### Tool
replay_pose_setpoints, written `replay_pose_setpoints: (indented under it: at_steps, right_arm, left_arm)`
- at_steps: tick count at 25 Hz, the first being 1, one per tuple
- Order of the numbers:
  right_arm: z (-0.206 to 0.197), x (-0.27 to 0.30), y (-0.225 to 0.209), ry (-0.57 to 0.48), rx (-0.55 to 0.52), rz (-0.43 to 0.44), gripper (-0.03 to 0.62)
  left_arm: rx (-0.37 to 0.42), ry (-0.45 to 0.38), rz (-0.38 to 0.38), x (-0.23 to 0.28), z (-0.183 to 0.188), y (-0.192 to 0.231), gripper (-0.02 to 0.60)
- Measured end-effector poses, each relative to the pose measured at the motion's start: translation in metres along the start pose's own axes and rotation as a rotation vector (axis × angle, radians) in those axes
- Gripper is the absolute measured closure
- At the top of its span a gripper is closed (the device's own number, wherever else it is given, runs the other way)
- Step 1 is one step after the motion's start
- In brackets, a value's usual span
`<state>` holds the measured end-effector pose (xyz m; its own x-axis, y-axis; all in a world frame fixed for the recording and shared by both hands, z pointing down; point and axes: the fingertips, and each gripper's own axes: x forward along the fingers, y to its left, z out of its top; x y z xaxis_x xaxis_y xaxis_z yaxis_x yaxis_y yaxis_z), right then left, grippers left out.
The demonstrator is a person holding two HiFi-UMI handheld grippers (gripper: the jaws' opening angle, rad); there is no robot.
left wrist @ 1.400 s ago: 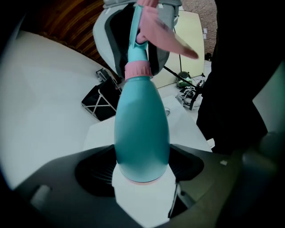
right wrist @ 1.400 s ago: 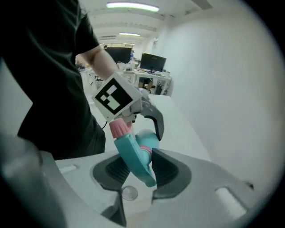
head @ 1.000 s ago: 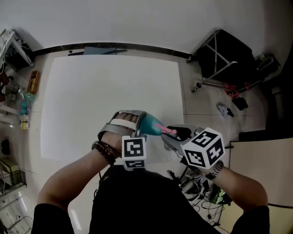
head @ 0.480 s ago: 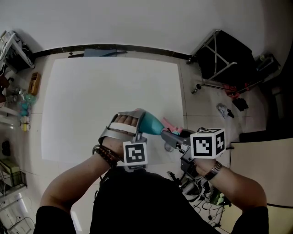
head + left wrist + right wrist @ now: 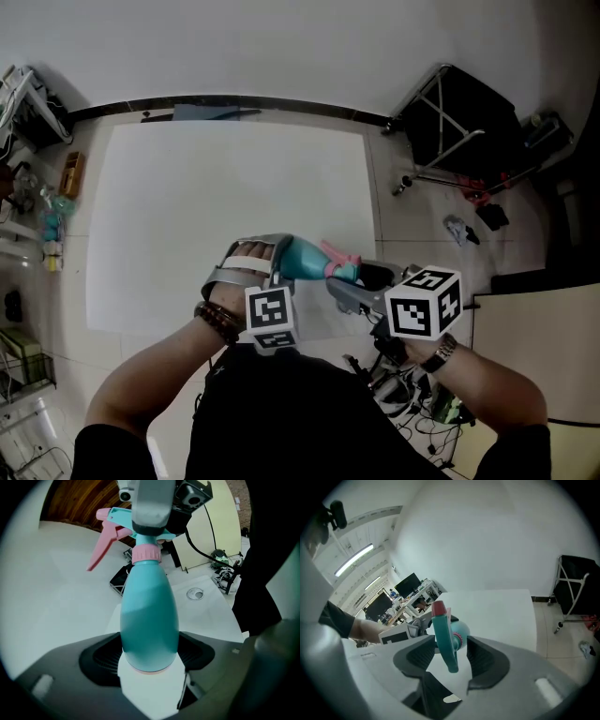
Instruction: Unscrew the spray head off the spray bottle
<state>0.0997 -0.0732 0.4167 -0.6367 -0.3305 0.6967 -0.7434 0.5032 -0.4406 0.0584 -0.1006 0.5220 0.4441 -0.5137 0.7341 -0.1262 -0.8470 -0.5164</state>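
Two grippers meet above the near edge of the white table (image 5: 234,178), with the teal spray bottle (image 5: 305,261) held in the air between them. The left gripper (image 5: 150,658) is clamped on the bottle's fat lower end, pads pressing on both sides, and the neck points away toward the other hand. The right gripper (image 5: 449,651) has just been opening its jaws. The spray head (image 5: 442,630) stands between them with a gap on each side, so nothing is turning it now.

To me this looks like a re-grip between twists. To do it well, the right hand should close squarely on the head's body just above the pink collar (image 5: 146,555), not on the thin pink trigger (image 5: 101,545). It should then twist about the bottle's long axis while the left holds the body from spinning. Whether the thread is already loose, I cannot tell.
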Motion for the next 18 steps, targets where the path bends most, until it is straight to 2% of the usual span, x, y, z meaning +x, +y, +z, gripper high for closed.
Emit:
replay_pose_setpoints:
  at_steps: [4, 8, 18]
  right_arm:
    - [0.003, -0.005, 0.0, -0.018, -0.042, -0.012, 0.379]
    - [0.008, -0.011, -0.004, -0.045, -0.08, -0.034, 0.367]
    - [0.008, -0.019, -0.013, -0.096, -0.159, -0.092, 0.365]
  left_arm:
    - [-0.087, -0.033, -0.045, 0.003, -0.004, -0.005, 0.192]
    - [-0.202, -0.103, -0.092, 0.006, -0.005, -0.007, 0.19]
    - [-0.544, -0.216, -0.146, 0.028, -0.029, 0.002, 0.189]
